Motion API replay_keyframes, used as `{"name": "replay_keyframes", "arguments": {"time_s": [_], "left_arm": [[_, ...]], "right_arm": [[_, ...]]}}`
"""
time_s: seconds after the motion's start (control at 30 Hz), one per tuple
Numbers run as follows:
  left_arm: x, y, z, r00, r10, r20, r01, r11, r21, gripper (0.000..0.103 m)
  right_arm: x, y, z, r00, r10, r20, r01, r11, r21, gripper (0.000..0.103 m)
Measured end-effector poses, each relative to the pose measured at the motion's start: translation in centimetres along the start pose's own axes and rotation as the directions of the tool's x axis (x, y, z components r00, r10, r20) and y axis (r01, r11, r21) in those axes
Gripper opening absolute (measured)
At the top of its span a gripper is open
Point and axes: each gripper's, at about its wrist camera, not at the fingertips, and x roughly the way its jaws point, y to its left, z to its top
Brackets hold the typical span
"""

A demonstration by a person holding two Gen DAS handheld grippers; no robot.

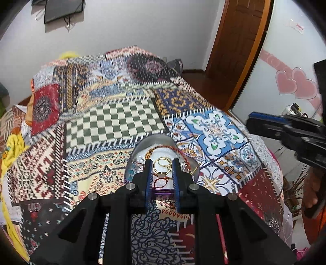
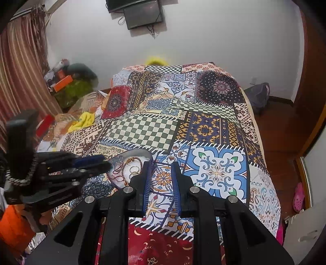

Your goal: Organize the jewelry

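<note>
Left gripper (image 1: 162, 166) hung part-open, holding nothing, right over the jewelry dish (image 1: 140, 149), gold rings (image 1: 163, 163) framed between its fingers. Right gripper (image 2: 160, 170) waited beside, jaws apart, empty. Cords and rings lay jumbled together on the bedspread's (image 1: 122, 120) dish — sorting looked barely begun.

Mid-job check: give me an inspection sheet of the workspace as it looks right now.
Surface: patchwork bedspread covering the bed.
Job's things: clear jewelry box, open, holding gold rings and red cord bracelets.
Clutter: yellow cloth at the bed's left side.
Grippers: left gripper open, over the box; right gripper open, empty, beside the box.
Cables: wires dangling below the wall monitor.
Surroundings: striped curtain, wooden door.
</note>
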Motion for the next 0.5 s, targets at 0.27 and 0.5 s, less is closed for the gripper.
{"name": "replay_keyframes", "arguments": {"time_s": [0.27,0.5], "left_arm": [[0.6,-0.5,-0.1,1.0,0.012,-0.017,-0.012,0.999,0.03,0.017],[-5.7,-0.1,1.1,0.989,0.067,0.134,-0.065,0.998,-0.015,0.017]], "right_arm": [[-0.3,0.8,0.0,1.0,0.018,0.011,-0.018,1.0,-0.01,0.018],[-2.5,2.1,1.1,0.995,0.038,0.089,-0.036,0.999,-0.016,0.018]]}}
